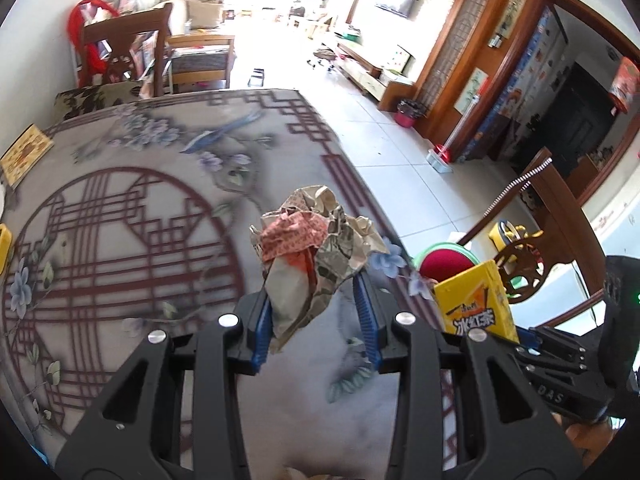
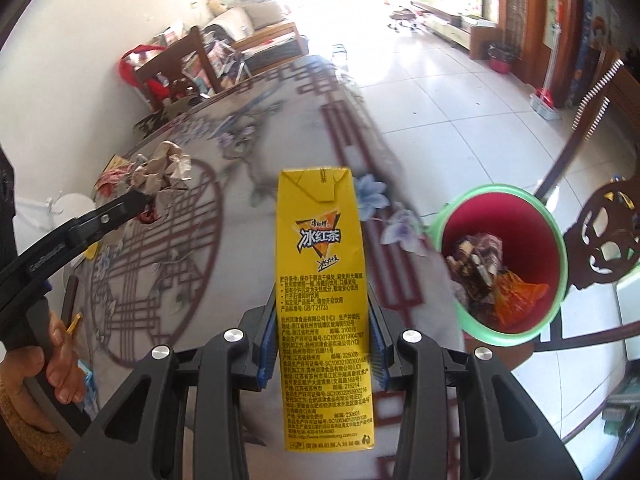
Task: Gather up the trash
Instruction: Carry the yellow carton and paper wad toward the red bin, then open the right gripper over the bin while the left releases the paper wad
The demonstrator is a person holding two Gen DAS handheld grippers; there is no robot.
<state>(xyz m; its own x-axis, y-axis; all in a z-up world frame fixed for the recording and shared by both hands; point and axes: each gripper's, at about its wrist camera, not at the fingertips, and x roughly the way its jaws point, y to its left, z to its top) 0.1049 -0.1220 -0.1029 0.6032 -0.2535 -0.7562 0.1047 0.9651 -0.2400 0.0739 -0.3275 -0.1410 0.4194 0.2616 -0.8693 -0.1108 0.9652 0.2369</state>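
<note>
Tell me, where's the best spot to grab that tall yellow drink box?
Probably across its two narrow sides, around the middle, which is how the right gripper holds the yellow carton now. The box is tall with flat, straight sides, so the blue pads sit flush against it. Coming in from the bottom end leaves the folded top pointing forward, ready to tip into the bin.

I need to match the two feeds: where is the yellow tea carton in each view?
Left wrist: yellow tea carton at lower right, beside the bin.
Right wrist: centre, clamped in the right gripper.
Shared landmark: the green-rimmed bin, right of the carton in both.
</note>
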